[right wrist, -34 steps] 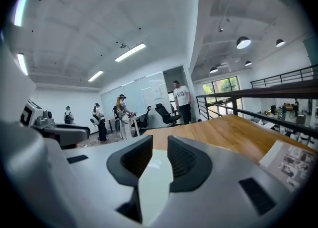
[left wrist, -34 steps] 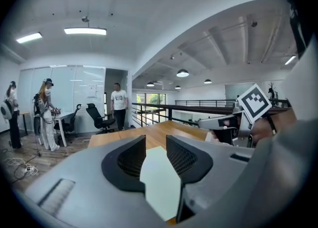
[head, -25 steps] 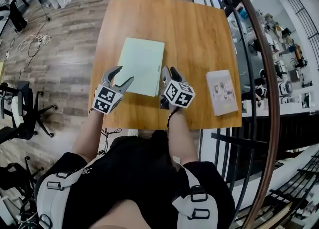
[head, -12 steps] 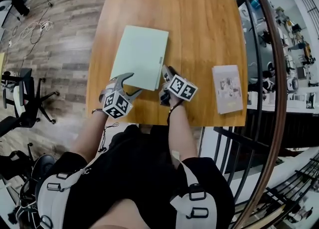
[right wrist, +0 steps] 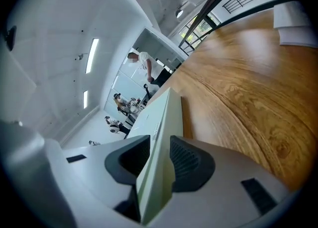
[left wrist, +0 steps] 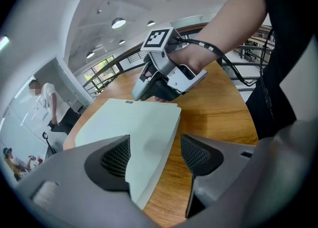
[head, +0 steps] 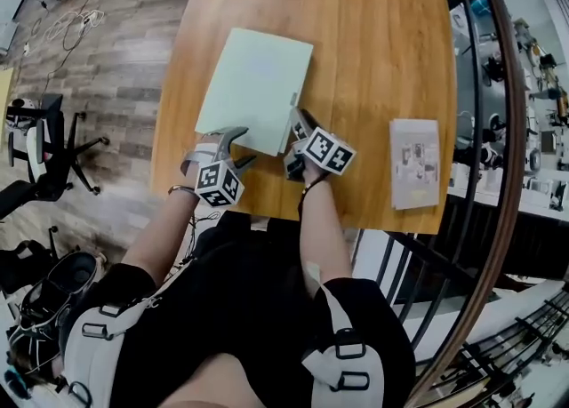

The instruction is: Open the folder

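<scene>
Head view: a pale green folder (head: 256, 86) is lying flat and closed on the wooden table (head: 373, 51), toward 11 o'clock of the tabletop's centre. A printed booklet (head: 414, 163) is lying well apart from it, at about 4 o'clock.

The left gripper (head: 240, 147) is sitting at the folder's 6 o'clock edge. In its own view the jaws are standing spread wide. The folder's near corner is showing between them, and neither pad is pressing on it.

The right gripper (head: 293, 141) is working at the folder's 5 o'clock corner. In its own view the jaws are pinching the folder's edge, which is filling the narrow gap between the pads.
</scene>
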`<control>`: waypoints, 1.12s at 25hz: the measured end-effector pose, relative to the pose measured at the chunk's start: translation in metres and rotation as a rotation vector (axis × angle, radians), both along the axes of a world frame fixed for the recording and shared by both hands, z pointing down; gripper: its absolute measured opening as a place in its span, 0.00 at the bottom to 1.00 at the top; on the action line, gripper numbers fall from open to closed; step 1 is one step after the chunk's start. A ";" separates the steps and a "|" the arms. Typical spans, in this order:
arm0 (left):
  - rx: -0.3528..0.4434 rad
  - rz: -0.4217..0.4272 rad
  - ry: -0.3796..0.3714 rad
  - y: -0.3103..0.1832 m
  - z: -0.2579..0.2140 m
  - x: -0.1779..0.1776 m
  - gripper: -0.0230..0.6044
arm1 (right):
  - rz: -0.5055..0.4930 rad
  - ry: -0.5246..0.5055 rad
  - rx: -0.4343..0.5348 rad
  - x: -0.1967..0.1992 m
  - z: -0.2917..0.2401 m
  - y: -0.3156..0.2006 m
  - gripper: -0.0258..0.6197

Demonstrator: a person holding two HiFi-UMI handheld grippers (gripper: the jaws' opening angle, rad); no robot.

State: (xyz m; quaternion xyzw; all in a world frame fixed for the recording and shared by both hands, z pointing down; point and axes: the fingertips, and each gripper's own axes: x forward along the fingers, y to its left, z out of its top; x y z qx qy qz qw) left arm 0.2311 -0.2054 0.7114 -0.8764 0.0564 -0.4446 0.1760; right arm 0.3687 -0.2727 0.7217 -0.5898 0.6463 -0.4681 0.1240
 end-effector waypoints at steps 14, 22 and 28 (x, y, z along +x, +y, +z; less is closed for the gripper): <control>0.010 -0.077 -0.027 -0.006 0.024 0.003 0.35 | 0.014 -0.159 0.003 -0.003 0.010 0.000 0.15; -0.164 -0.141 0.073 -0.001 0.013 0.001 0.18 | 0.006 -0.195 0.014 -0.001 0.011 0.001 0.14; -0.335 -0.297 0.218 -0.007 -0.001 -0.003 0.14 | 0.008 -0.217 0.013 -0.001 0.013 0.001 0.14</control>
